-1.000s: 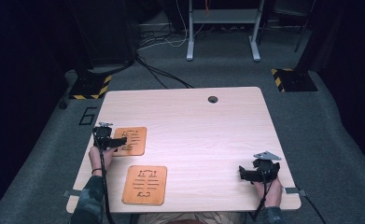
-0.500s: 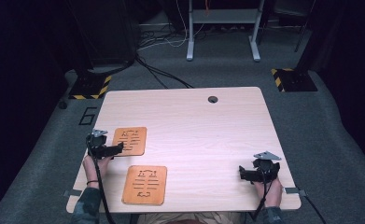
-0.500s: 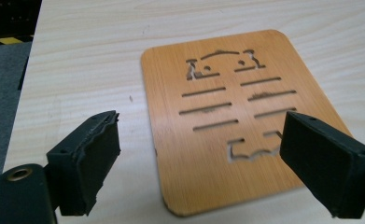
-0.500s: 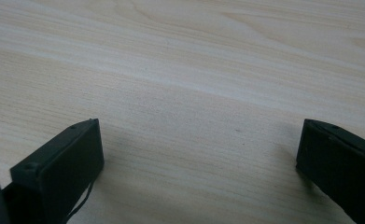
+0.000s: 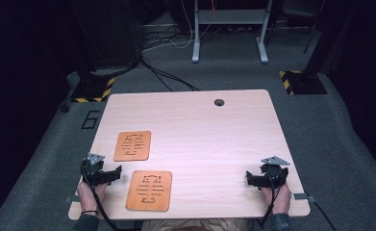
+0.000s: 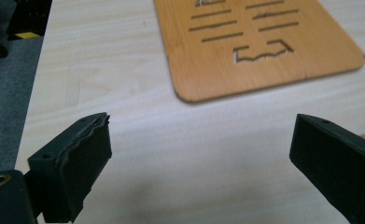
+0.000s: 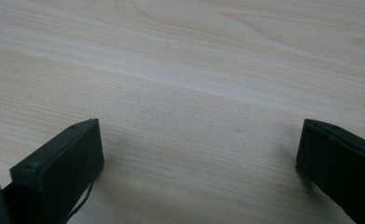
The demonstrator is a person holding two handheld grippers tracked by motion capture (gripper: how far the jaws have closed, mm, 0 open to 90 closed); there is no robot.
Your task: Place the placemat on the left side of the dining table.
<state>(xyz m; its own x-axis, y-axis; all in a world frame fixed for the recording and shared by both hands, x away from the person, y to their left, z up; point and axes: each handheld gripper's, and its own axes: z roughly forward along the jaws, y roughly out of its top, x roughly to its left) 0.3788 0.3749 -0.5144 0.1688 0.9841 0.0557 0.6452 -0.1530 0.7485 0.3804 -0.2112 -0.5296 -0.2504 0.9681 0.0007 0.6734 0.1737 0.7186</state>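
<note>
Two orange wooden boards with cut-out slots lie flat on the left part of the light wooden table (image 5: 214,139): a far board (image 5: 132,145) and a near board (image 5: 149,190). My left gripper (image 5: 114,172) rests near the table's front left edge, just left of the near board, and is open with nothing in it. In the left gripper view its jaws (image 6: 201,135) stand wide apart over bare wood, with a board (image 6: 259,42) lying a little ahead. My right gripper (image 5: 249,179) is open at the front right, and its jaws (image 7: 199,135) span bare tabletop.
A small round cable hole (image 5: 219,102) sits near the table's far edge. Grey floor surrounds the table, with cables (image 5: 166,77), a white desk frame (image 5: 229,29) behind, and yellow-black striped bases (image 5: 92,91) at the far left and far right (image 5: 301,82).
My left gripper has drawn back from beside the far board toward the front edge, ending left of the near board. The right gripper and both boards have stayed put.
</note>
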